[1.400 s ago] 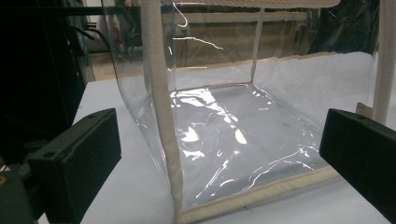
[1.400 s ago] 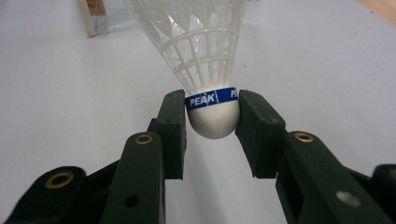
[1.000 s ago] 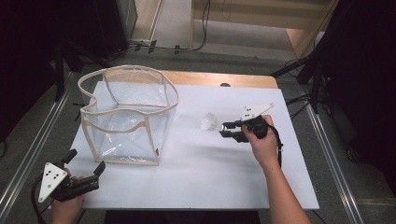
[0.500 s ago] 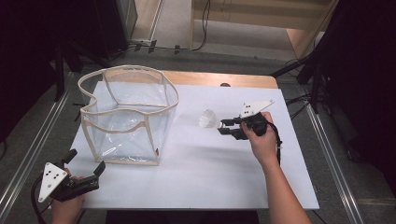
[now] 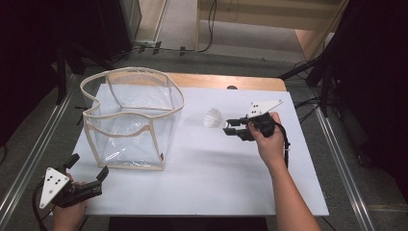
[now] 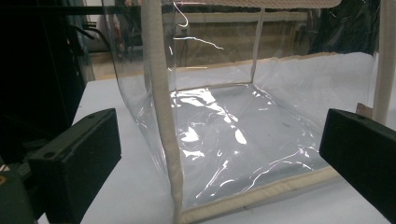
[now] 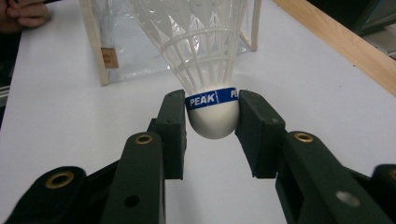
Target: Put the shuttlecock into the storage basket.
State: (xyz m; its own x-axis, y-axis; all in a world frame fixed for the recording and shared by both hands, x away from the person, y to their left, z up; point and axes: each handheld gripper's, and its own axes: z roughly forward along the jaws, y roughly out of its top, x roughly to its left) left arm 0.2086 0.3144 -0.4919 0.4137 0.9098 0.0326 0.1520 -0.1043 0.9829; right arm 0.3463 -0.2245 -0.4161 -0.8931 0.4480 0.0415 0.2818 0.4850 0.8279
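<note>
The right gripper (image 7: pixel 211 121) pinches a white plastic shuttlecock (image 7: pixel 201 56) by its cork, seemingly clear of the table, probably bound for the clear plastic bag (image 5: pixel 132 120) at left; the left gripper (image 5: pixel 86 183) waits, jaws wide.

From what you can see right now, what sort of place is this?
Probably a lab or recording workspace: a white table on a bare floor, cables running behind it, and a handheld claw gripping a shuttlecock.

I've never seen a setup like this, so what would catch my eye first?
Probably the white shuttlecock, pinched by its rounded cork base between the jaws of the right gripper, above the white table. Next, the big clear plastic bag with cream edging, standing open on the table's left side.
</note>
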